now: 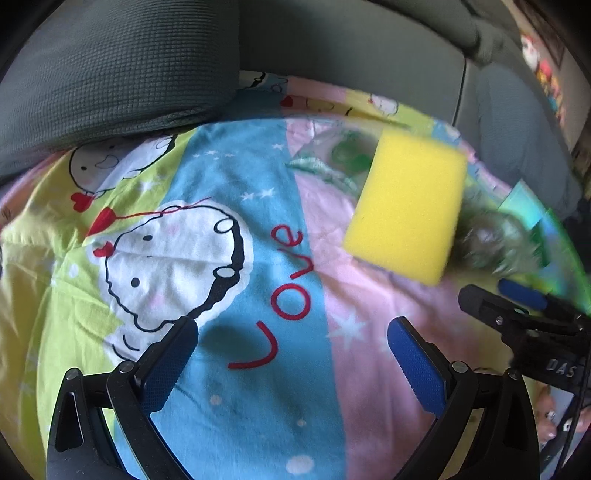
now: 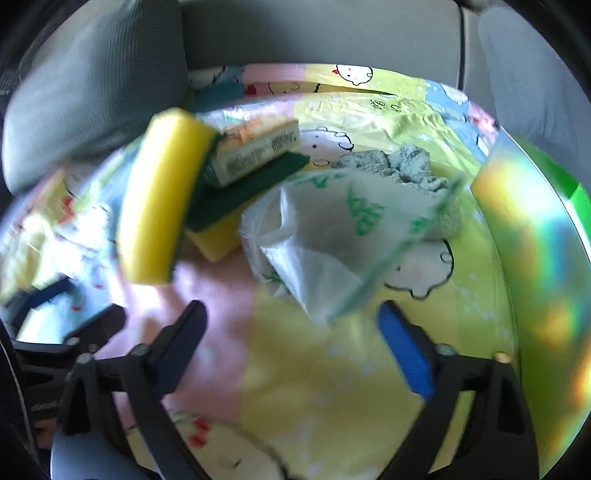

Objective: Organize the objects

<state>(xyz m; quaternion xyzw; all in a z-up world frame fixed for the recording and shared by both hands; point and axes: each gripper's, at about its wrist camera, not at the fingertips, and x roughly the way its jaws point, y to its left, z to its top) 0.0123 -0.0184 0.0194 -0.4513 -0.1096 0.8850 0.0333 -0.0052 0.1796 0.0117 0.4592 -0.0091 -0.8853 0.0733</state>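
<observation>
A yellow sponge (image 1: 406, 206) shows blurred and tilted on edge (image 2: 159, 206) over the cartoon-print sheet (image 1: 236, 258), touching neither gripper. My left gripper (image 1: 293, 325) is open with only sheet between its fingers, below and left of the sponge. My right gripper (image 2: 291, 306) is also open and holds nothing. Just beyond it lies a crumpled white plastic bag (image 2: 325, 236) with green print. Behind the bag lie a second sponge (image 2: 236, 192), green side up, with a small carton (image 2: 255, 151) on it, and a grey-blue cloth (image 2: 399, 166).
Grey cushions (image 1: 110, 74) and a sofa back (image 2: 321, 29) border the sheet at the rear. A shiny green, rainbow-glinting surface (image 2: 535, 258) rises at the right. Each gripper shows in the other's view: the right one (image 1: 487, 291), the left one (image 2: 81, 302).
</observation>
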